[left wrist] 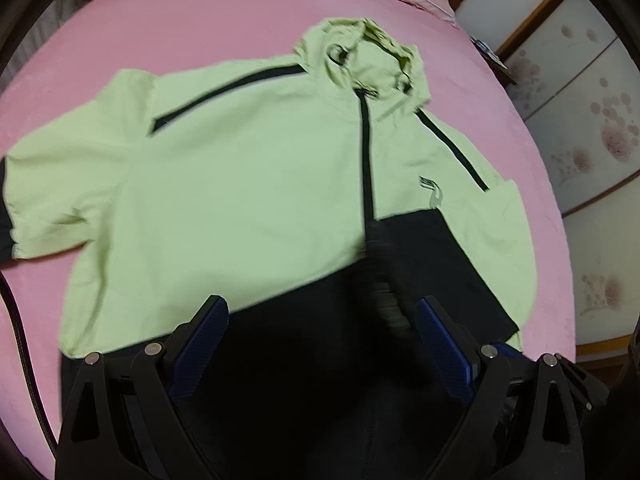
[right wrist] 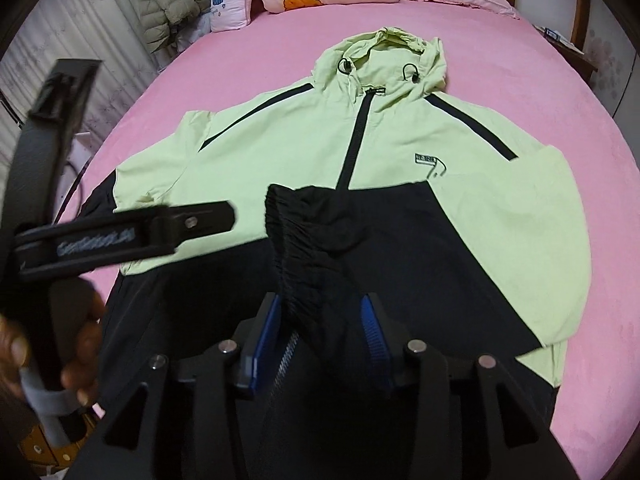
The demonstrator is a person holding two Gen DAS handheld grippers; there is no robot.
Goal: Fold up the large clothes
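Jacket [right wrist: 280,140]: thin matt cloth, pale green and black, with a gathered elastic hem [right wrist: 296,248] at 6 o'clock. Bed sheet [right wrist: 520,92]: soft, matt pink fabric. Right claw [right wrist: 318,328]: matt black plastic, ribbed blue pads [right wrist: 374,330], shiny metal pins.

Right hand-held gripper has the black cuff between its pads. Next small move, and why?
Probably back the right hand-held gripper off the black elastic cuff. Its pads stand apart, not pressing the cuff, which already lies across the jacket front on the pink bed. The left hand-held gripper is open too.

Jacket [left wrist: 248,184] hem hidden (bottom edge).
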